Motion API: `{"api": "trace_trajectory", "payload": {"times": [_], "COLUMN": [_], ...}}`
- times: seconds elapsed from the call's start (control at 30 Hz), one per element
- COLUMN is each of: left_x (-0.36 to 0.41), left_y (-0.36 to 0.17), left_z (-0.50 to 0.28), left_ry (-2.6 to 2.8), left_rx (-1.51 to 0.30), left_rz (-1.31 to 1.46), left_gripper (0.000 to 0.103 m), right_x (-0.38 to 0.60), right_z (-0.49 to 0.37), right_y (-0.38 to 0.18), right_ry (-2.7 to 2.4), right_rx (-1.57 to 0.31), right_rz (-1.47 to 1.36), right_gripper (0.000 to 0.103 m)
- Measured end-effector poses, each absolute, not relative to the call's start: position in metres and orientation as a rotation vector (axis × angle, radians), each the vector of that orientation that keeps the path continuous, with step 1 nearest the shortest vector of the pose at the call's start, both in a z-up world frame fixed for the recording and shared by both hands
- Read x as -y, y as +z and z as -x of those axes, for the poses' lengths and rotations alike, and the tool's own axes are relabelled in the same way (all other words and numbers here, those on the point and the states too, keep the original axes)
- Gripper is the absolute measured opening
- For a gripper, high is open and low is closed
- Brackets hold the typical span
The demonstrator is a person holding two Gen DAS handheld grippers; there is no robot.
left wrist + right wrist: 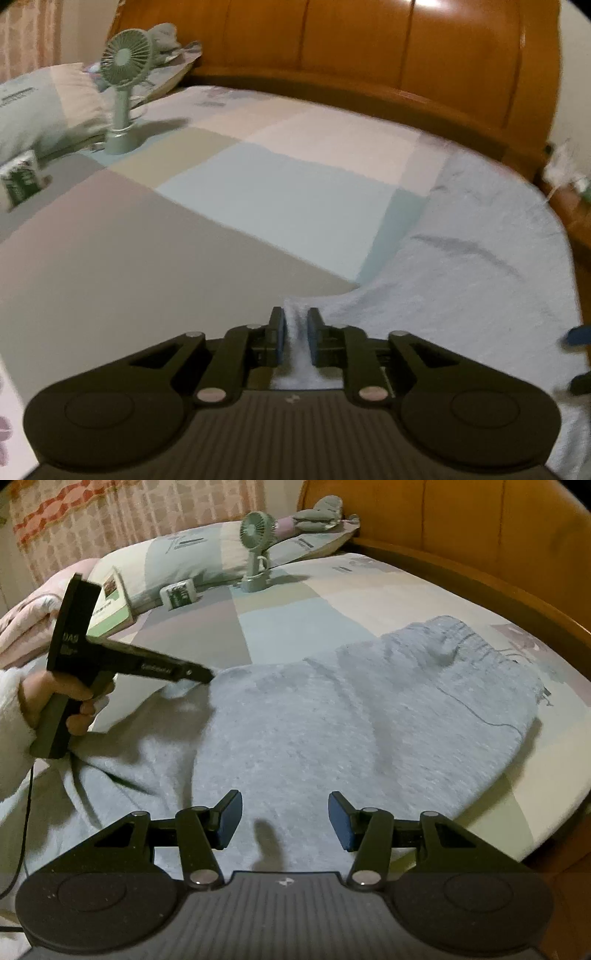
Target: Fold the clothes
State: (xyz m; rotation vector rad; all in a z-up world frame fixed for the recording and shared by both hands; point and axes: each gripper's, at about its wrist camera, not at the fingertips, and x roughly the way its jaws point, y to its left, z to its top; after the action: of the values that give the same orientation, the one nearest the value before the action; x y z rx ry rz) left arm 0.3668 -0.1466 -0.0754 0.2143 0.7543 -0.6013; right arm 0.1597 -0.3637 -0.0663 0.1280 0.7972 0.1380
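- The left gripper (295, 332) is clenched on a pinched ridge of the light blue garment (351, 720).
- The right gripper (285, 819) hangs half-open above the garment, gripping nothing.
- The garment lies spread across the patchwork bed sheet (184, 221).

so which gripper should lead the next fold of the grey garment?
Left. The left gripper is already pinching the grey garment's edge; the right gripper hovers open over its middle, gripping nothing.

Dim warm indoor light, glare on headboard (424, 55), soft shadows, fisheye-warped edges w/ motion blur.
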Motion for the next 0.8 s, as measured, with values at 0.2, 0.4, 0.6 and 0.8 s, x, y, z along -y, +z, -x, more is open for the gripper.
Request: {"api": "trace_trajectory", "payload": {"times": [0.2,0.4,0.6,0.8], "left_x": [0.147,0.196,0.185,0.171], "left_y": [-0.042,-0.067,-0.089,-0.083], "left_z": [-0.345,-0.347,-0.353,-0.34], "left_ry": [-0.718,-0.855,-0.701,-0.651], "left_rx": [-0.684,-0.775,-0.811,-0.8], "left_rz": [-0.142,-0.136,-0.214,-0.289], "left_gripper": [0.024,0.026,0.02,0.02], "right_x": [0.391,0.429,0.45,0.464], "right_z": [-0.179,-0.236,-0.286,-0.273], "right_y": [-0.054,-0.054,-0.081,-0.077], "right_ry": [0.11,0.068,-0.043,-0.064], "right_rx": [-0.747,-0.713,-0.783,-0.786], "right_rz": [-0.142,-0.19,-0.058,-0.051], "right_gripper": [0.057,0.056,0.052,0.047]}}
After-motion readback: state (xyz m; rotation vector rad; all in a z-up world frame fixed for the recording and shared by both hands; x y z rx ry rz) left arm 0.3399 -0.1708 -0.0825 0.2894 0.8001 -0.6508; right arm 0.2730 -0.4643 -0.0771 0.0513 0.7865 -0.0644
